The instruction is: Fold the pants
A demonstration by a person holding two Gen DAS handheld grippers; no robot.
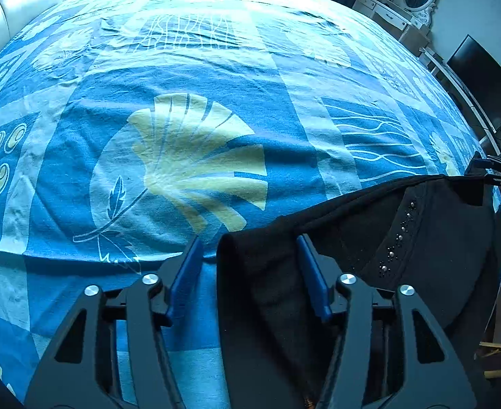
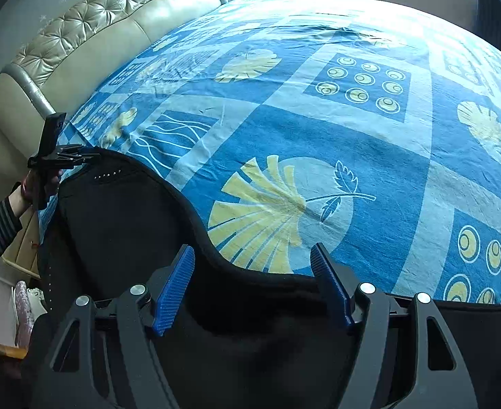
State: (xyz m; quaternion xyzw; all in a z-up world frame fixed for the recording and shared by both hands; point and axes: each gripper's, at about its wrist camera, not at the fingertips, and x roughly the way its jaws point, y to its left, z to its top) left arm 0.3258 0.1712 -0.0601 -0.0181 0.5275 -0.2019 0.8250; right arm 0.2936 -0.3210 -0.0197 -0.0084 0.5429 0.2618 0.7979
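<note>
Black pants (image 1: pixel 403 238) lie at the near edge of a bed (image 1: pixel 182 78) covered with a blue patterned sheet. The left gripper (image 1: pixel 248 248) stands half spread, with a fold of the pants between its fingers, the right finger against the cloth and the left finger clear of it. The right gripper (image 2: pixel 252 255) is spread wide above the pants' edge, pinching nothing.

The pants (image 1: pixel 421 238) are black, trimmed with a row of small silvery studs (image 1: pixel 398 235). The bed sheet (image 1: pixel 216 85) is patterned in blue squares with pale yellow leaves and rings.
</note>
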